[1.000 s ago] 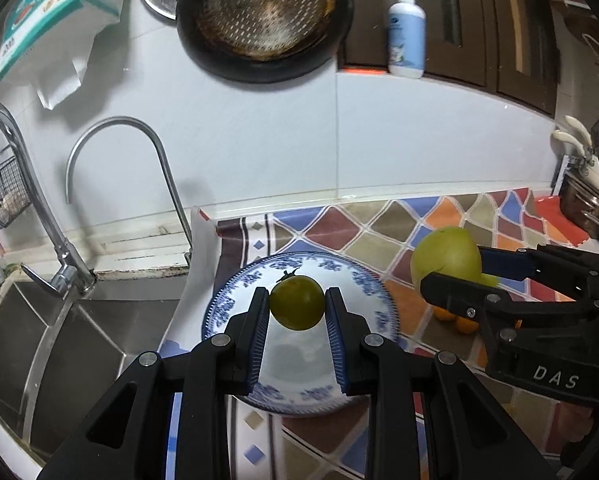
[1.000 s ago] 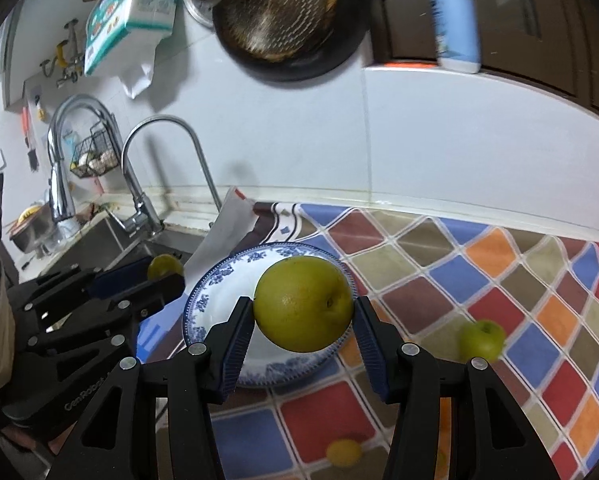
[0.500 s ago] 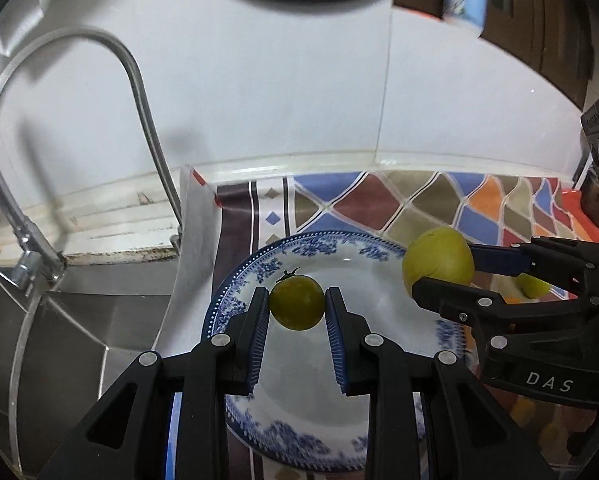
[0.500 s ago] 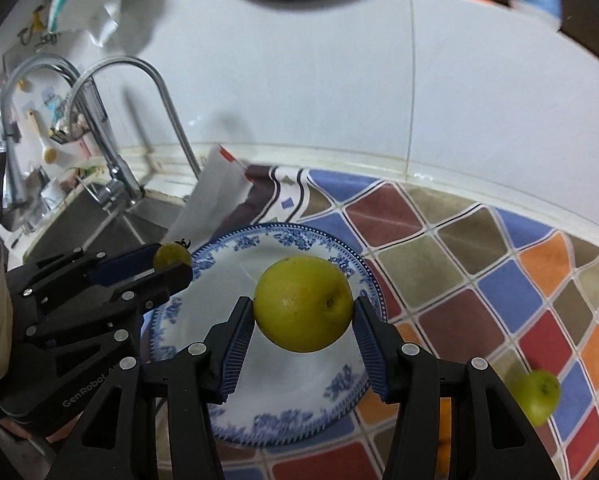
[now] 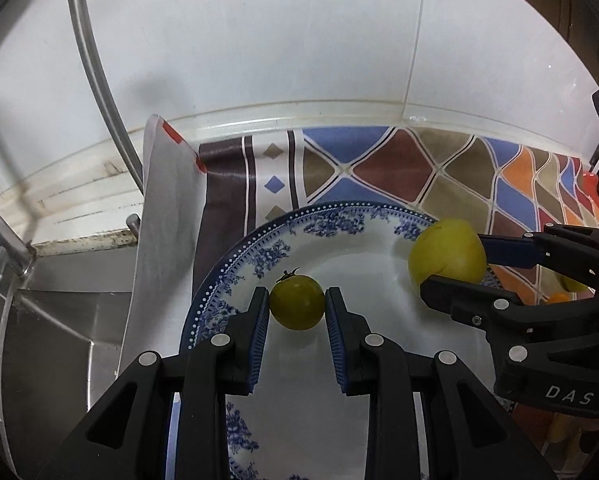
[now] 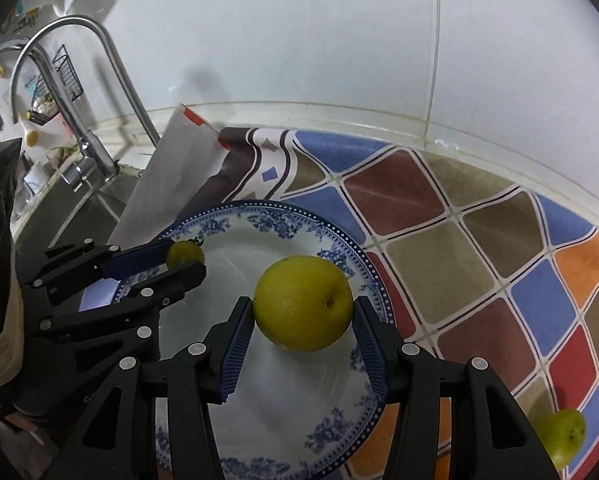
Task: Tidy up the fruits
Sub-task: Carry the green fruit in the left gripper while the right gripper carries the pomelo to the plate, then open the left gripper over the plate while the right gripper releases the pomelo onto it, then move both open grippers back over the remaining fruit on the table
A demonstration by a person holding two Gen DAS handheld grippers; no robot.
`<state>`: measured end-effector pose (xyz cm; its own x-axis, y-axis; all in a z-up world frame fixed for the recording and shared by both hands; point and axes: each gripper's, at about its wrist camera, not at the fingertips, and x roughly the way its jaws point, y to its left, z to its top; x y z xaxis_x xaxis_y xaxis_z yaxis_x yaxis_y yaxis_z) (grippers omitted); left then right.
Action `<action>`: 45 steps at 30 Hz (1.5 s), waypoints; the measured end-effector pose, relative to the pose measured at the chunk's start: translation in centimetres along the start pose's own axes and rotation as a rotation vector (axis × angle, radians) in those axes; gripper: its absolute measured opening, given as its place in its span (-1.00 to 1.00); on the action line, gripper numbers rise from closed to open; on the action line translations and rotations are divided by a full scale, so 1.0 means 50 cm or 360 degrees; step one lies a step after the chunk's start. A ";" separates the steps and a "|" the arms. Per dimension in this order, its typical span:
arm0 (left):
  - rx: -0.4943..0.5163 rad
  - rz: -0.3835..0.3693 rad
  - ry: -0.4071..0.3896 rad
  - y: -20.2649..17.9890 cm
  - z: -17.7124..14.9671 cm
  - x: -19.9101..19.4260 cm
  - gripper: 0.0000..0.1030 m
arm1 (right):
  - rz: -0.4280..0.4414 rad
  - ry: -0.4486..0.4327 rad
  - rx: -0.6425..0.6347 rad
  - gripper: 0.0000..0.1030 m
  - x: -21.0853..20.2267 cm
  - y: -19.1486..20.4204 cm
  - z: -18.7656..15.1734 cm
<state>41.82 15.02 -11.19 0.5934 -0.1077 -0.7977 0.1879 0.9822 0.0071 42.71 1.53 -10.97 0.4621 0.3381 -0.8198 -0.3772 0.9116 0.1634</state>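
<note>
1. Left wrist view: the left gripper [image 5: 297, 312] is clamping a small green tomato [image 5: 296, 302] over the blue-patterned plate [image 5: 259, 248] at frame centre; the right gripper [image 5: 455, 264] is crowding in from the right; a faucet [image 5: 99, 80] is curving at upper left.
2. Right wrist view: the right gripper [image 6: 303, 316] is gripping a yellow-green fruit [image 6: 303, 304] above the plate [image 6: 339, 248]; a green fruit [image 6: 563, 436] is lying on the patterned cloth [image 6: 479, 248] at lower right.

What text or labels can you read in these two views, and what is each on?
"DAS": white letters on the right gripper body, left wrist view.
Partial embossed letters on the left gripper body, right wrist view: too dark to read.
Nothing readable on the plate or tablecloth.
</note>
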 end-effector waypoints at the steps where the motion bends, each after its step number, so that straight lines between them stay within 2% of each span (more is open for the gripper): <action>1: -0.0007 0.0001 0.0007 0.002 0.000 0.003 -0.44 | 0.0002 0.0004 0.0003 0.01 0.003 -0.001 0.001; 3: -0.0027 -0.0011 0.0014 0.006 0.002 0.007 -0.44 | 0.0000 0.0015 0.0013 0.01 0.010 -0.004 0.002; 4: -0.0033 -0.0014 0.0014 0.008 0.003 0.008 -0.40 | 0.0000 0.0019 0.0018 0.01 0.014 -0.004 0.003; 6: -0.0040 -0.0001 0.0006 0.009 0.006 0.006 -0.19 | 0.0007 0.0031 0.0023 0.01 0.016 -0.006 0.003; 9: -0.0042 0.0010 -0.0016 0.011 0.007 -0.004 -0.15 | 0.0007 0.0029 0.0036 0.01 0.014 -0.008 0.003; 11: -0.0048 0.0023 -0.0031 0.013 0.008 -0.015 -0.05 | 0.0000 0.0009 0.0043 0.03 0.006 -0.009 0.003; 12: -0.0058 0.0030 -0.0041 0.013 0.007 -0.026 -0.01 | -0.0005 0.0001 0.0045 0.11 0.003 -0.009 0.004; 18: -0.0060 0.0099 -0.0152 0.003 -0.003 -0.107 0.23 | -0.0047 -0.0128 0.0023 0.15 -0.066 0.002 -0.011; 20: -0.0067 0.0114 -0.0215 -0.008 -0.009 -0.143 0.40 | -0.0065 -0.0177 0.0019 0.15 -0.097 0.005 -0.020; 25: -0.0092 0.0173 -0.0373 -0.042 -0.031 -0.235 0.71 | -0.0113 -0.0355 0.0017 0.33 -0.194 0.014 -0.051; 31: -0.0133 0.0183 -0.0451 -0.079 -0.066 -0.310 0.84 | -0.0182 -0.0528 0.0007 0.52 -0.295 0.020 -0.093; 45: -0.0097 0.0195 -0.0563 -0.202 -0.148 -0.431 0.90 | -0.0274 -0.0702 0.0056 0.53 -0.446 -0.030 -0.207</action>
<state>21.34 8.58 1.45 0.8441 -0.0252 -0.5356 0.0582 0.9973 0.0448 24.67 -9.80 1.36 0.8152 0.2413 -0.5265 -0.2412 0.9679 0.0703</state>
